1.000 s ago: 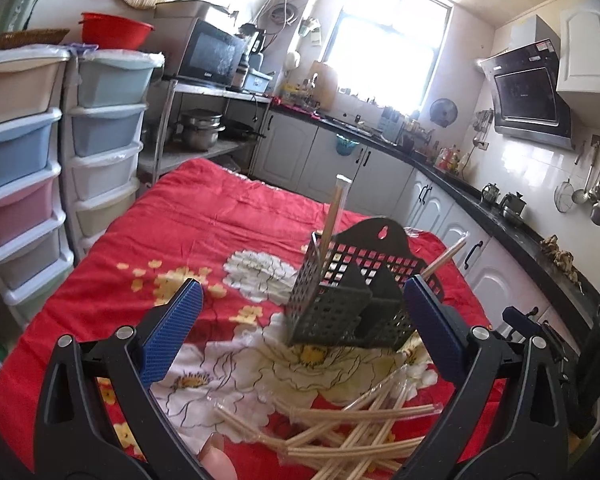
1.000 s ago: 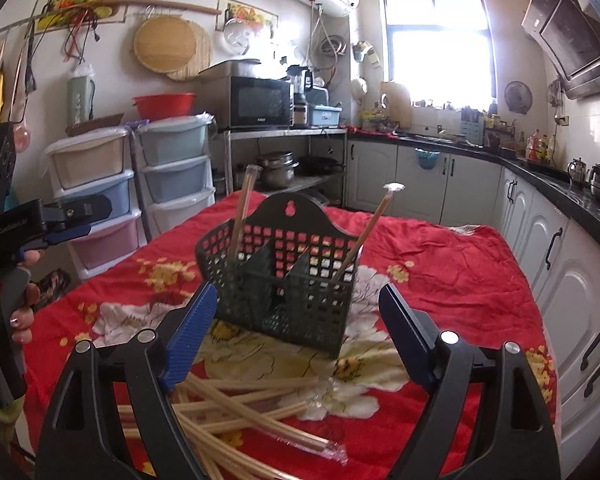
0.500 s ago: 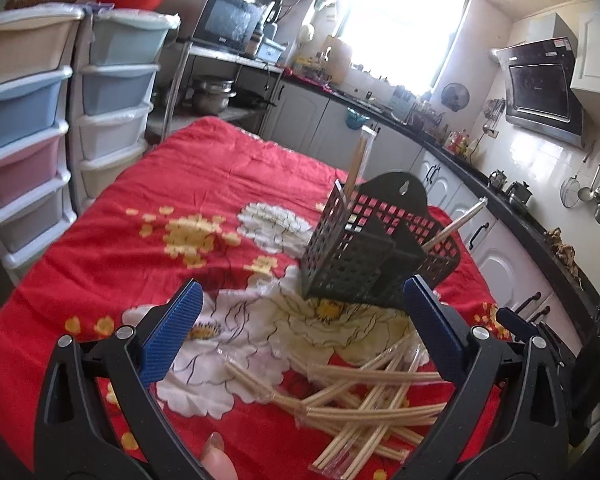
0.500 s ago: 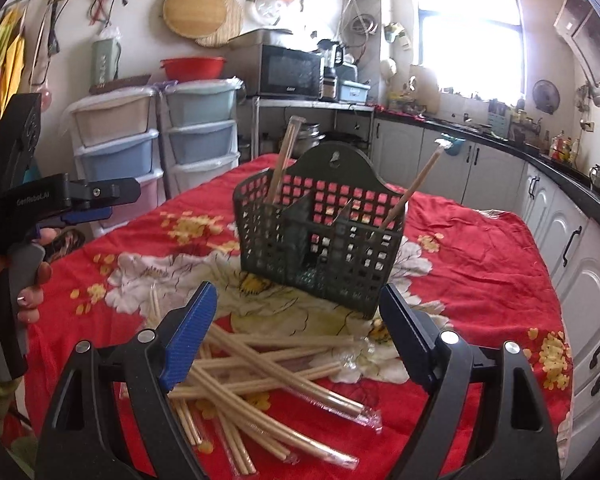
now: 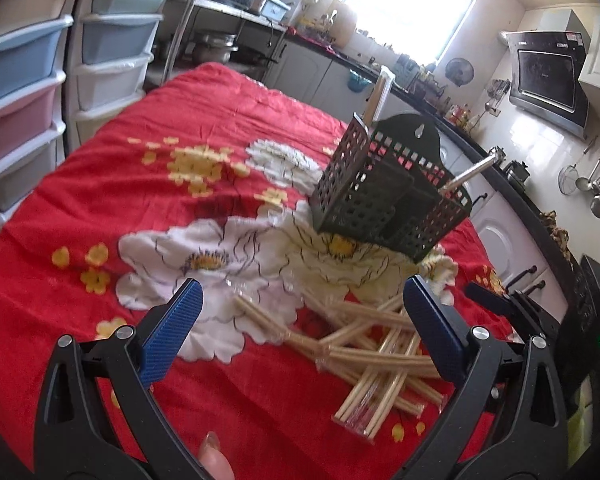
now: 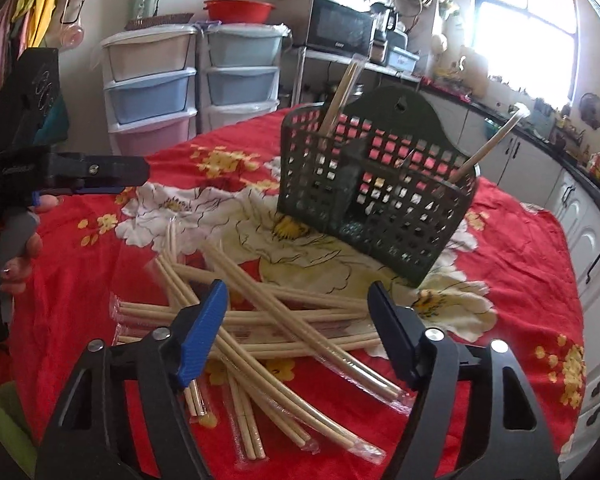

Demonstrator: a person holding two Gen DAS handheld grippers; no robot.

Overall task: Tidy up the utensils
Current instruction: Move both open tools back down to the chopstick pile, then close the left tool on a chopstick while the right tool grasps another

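Standing upright on the red floral tablecloth (image 6: 512, 264), the dark perforated plastic utensil basket (image 6: 374, 196) holds only two wrapped chopstick pairs, while the heap of cellophane-wrapped bamboo chopsticks (image 6: 260, 316) remains unsorted beneath the right gripper (image 6: 298, 330), jaws narrowing yet empty, and the left gripper (image 5: 300, 334), spread wide, holds nothing.

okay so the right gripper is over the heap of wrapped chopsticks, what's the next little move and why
Probably lower the right gripper a little further and close on the topmost wrapped chopsticks. Its jaws have just been closing but are open, the pads touching nothing, with that pair lying between them. The dark basket behind already holds two wrapped pairs, so the heap looks bound there.
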